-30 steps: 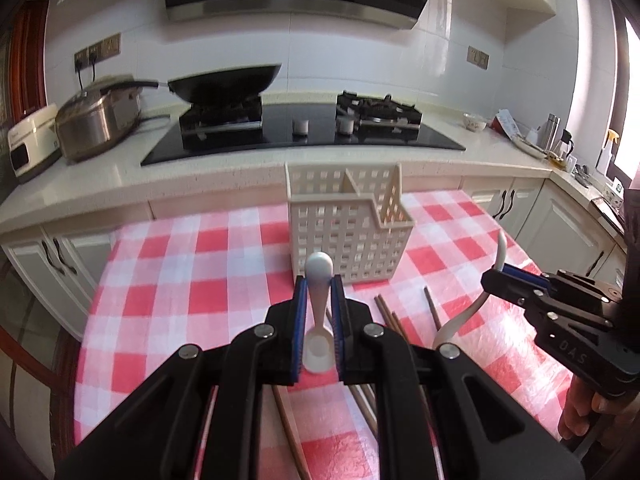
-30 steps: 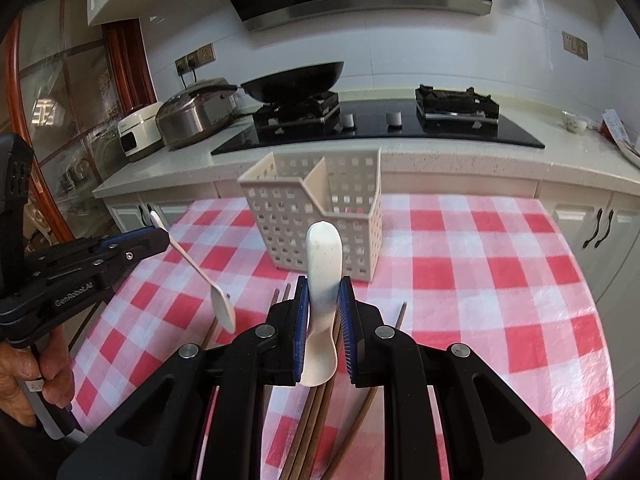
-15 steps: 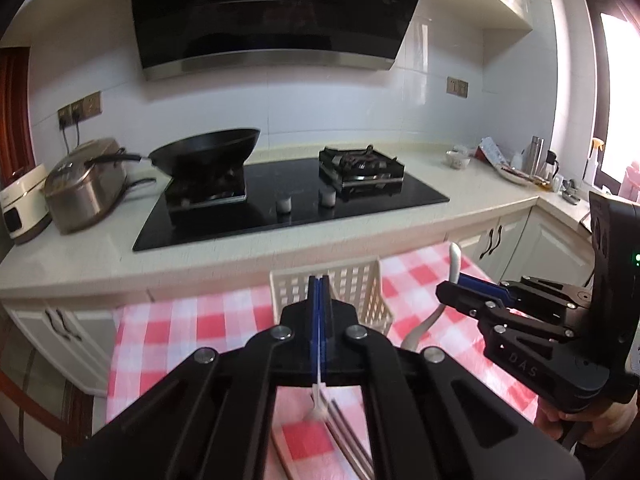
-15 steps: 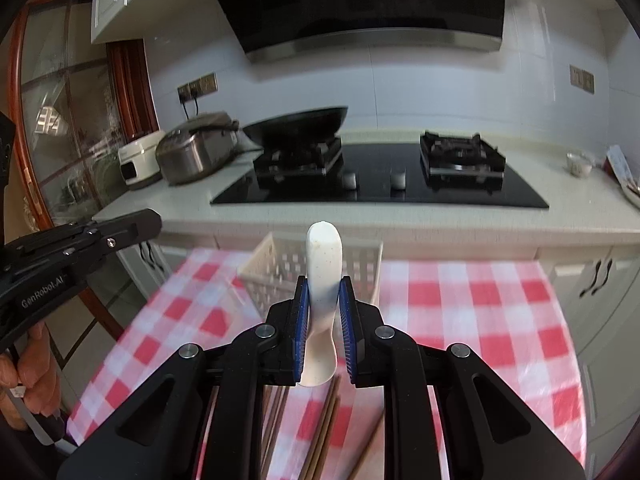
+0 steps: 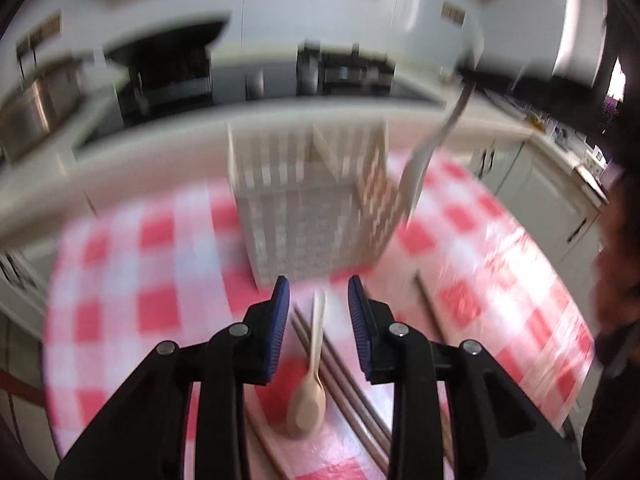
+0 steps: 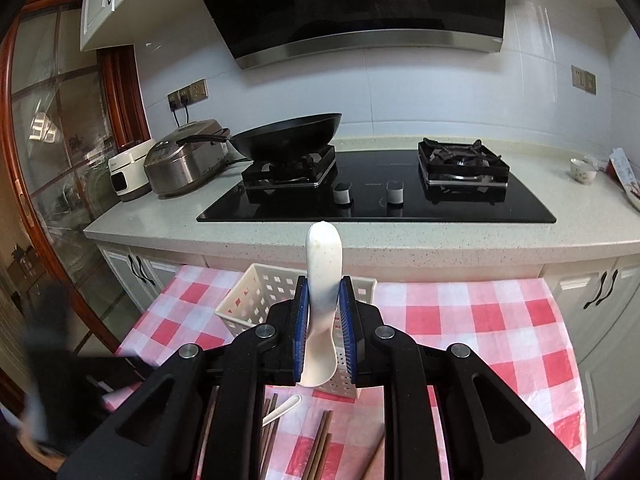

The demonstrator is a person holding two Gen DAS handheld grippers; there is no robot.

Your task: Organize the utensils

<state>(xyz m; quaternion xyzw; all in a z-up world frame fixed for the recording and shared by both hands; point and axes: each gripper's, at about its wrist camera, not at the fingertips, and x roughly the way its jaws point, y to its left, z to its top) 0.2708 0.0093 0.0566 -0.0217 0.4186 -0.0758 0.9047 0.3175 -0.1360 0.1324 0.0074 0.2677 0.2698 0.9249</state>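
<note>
Blur smeared the left wrist view, yet the main things could be read. The left gripper (image 5: 318, 304) had its blue pads apart and its jaws were opening, with nothing pressed between them. Below the gap a small beige spoon (image 5: 309, 380) lay on the checked tablecloth (image 5: 160, 312) among dark chopsticks (image 5: 352, 396), bowl toward the camera and thin handle pointing at the perforated white basket (image 5: 312, 216). To the right of the basket hung a pale spoon (image 5: 420, 164), carried in from the upper right; what held it was too blurred to make out there. The small spoon looked light, stiff and smooth, so it would likely slide on the cloth; a pinch across the narrow handle near its middle seemed the safest hold.

In the right wrist view, the right gripper (image 6: 323, 320) was clamped on a white soup spoon (image 6: 322, 292), handle up and bowl hanging below the pads. It was held above the table, in front of the basket (image 6: 256, 296), not yet inside. The spoon looked glossy and rigid, perhaps ceramic or melamine, hence slippery and possibly brittle; the grip on the flat of the handle looked sound. More chopsticks (image 6: 320, 444) and the small spoon (image 6: 282, 407) lay on the cloth below.
</note>
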